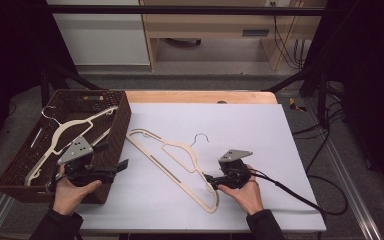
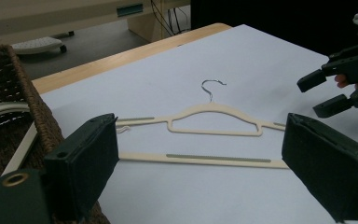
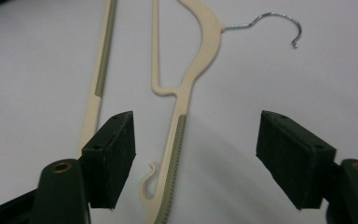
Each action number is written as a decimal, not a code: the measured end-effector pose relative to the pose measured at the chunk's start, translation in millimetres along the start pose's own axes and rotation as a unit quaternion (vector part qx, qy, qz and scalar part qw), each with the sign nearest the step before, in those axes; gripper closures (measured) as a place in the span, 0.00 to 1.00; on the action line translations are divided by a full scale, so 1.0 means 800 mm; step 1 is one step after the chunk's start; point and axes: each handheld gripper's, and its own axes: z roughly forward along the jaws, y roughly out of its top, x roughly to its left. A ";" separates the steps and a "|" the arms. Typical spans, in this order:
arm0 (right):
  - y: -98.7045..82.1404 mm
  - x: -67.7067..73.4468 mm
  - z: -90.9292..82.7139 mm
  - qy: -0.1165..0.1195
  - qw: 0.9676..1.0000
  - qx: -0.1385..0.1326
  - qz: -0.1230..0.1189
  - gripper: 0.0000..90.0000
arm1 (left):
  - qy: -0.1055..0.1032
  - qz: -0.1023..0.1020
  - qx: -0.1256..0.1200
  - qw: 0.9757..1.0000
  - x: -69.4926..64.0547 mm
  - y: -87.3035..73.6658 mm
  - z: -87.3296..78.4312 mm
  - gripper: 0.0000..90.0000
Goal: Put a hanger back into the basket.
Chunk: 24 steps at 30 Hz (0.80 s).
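Reaching: right gripper (image 1: 211,181) closes in on the cream flat plastic hanger with a wire hook (image 1: 180,160), which lies on the pale grey table mat (image 1: 260,130).
Bearing: in the right gripper view, the hanger's shoulder arm (image 3: 177,140) runs from 6 o'clock towards 12 o'clock between the jaws, nearer the left pad (image 3: 114,156).
Long axis: in the high view, from 10 o'clock down to 5 o'clock across the mat.
Nearer hand: the right; the left gripper (image 1: 114,159) hovers at the dark woven basket (image 1: 122,125), well apart.
Right jaws: partly spread, straddling the arm, not pressing it.
Left jaws: wide, empty.
Hanger look: thin, slotted, grey grip strips, hook at 1 o'clock.
Basket: a second cream hanger (image 1: 65,135) inside.
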 end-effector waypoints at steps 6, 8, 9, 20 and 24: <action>-0.007 0.004 0.028 0.010 0.999 0.036 -0.005 0.51 | -0.002 0.008 0.002 1.000 -0.006 0.000 0.004 0.12; -0.007 0.007 0.033 0.005 0.999 0.044 -0.001 0.56 | -0.003 0.006 0.004 1.000 -0.006 -0.001 0.005 0.13; -0.007 0.006 0.035 0.007 0.999 0.045 -0.008 0.59 | -0.002 0.007 0.006 1.000 -0.006 -0.001 0.006 0.13; -0.006 0.018 0.045 -0.014 0.997 0.075 -0.019 0.79 | -0.006 0.011 0.011 1.000 -0.009 -0.003 0.009 0.14; -0.003 0.020 0.045 -0.014 0.996 0.087 -0.003 0.87 | -0.009 0.012 0.017 1.000 -0.011 -0.004 0.013 0.14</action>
